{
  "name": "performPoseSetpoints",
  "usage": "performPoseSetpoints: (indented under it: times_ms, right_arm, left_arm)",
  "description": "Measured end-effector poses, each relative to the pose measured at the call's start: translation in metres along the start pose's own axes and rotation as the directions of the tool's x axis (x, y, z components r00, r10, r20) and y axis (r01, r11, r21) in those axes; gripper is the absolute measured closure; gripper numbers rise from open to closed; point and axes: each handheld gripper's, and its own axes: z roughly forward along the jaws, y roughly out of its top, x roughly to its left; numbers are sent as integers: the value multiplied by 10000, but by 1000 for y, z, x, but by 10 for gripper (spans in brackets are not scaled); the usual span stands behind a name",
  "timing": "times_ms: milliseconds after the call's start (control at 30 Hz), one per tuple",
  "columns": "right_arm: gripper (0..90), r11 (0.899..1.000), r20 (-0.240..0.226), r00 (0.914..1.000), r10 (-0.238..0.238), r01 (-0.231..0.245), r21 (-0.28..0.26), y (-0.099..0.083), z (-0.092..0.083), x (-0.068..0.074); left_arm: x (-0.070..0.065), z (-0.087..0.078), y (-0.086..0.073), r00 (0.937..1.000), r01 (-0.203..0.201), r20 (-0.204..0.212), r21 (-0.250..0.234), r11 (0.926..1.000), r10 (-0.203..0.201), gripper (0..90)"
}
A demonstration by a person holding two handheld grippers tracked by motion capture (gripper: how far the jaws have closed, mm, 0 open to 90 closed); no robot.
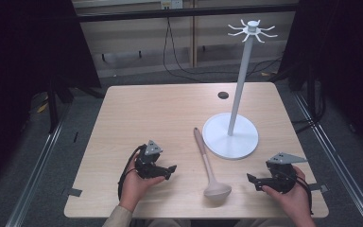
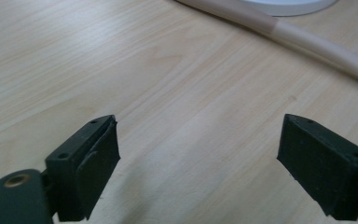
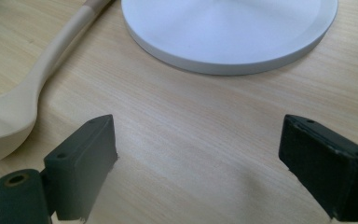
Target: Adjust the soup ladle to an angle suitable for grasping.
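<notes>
Just ladle between left claw, right claw.

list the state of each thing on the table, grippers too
ladle: lying flat on the table, bowl toward the person, not held
stand: upright, hooks bare
left gripper: open, nothing between its jaws, beside the ladle
right gripper: open, nothing between its jaws, near the ladle's bowl
</notes>
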Motion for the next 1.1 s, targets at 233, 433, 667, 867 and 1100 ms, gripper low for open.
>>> performPoseSetpoints:
  times_ms: [233, 433, 667, 867, 1100]
  right_arm:
    - [109, 10000, -25, 10000, 3, -3, 1, 0, 0, 0]
    - [113, 10000, -35, 10000, -55, 55, -37, 0, 0, 1]
    - [119, 10000, -194, 9998, -53, 52, -54, 2, 0, 5]
    - [119, 9999, -208, 9997, -90, 89, -54, 2, 1, 7]
    - [119, 9999, -192, 9998, -102, 101, -29, 2, 2, 8]
  left_arm:
    - [-14, 4, 5, 9963, -696, 511, 189, 9974, 686, 255]
    - [-26, 6, 11, 9875, -966, 1273, 202, 9951, 933, 404]
    - [-32, 7, 12, 9824, -1220, 1481, 450, 9915, 1141, 584]
    - [-37, 9, 16, 9743, -1404, 1862, 595, 9883, 1271, 794]
    - [-58, 28, 26, 9413, -2514, 2606, 1161, 9609, 2148, 900]
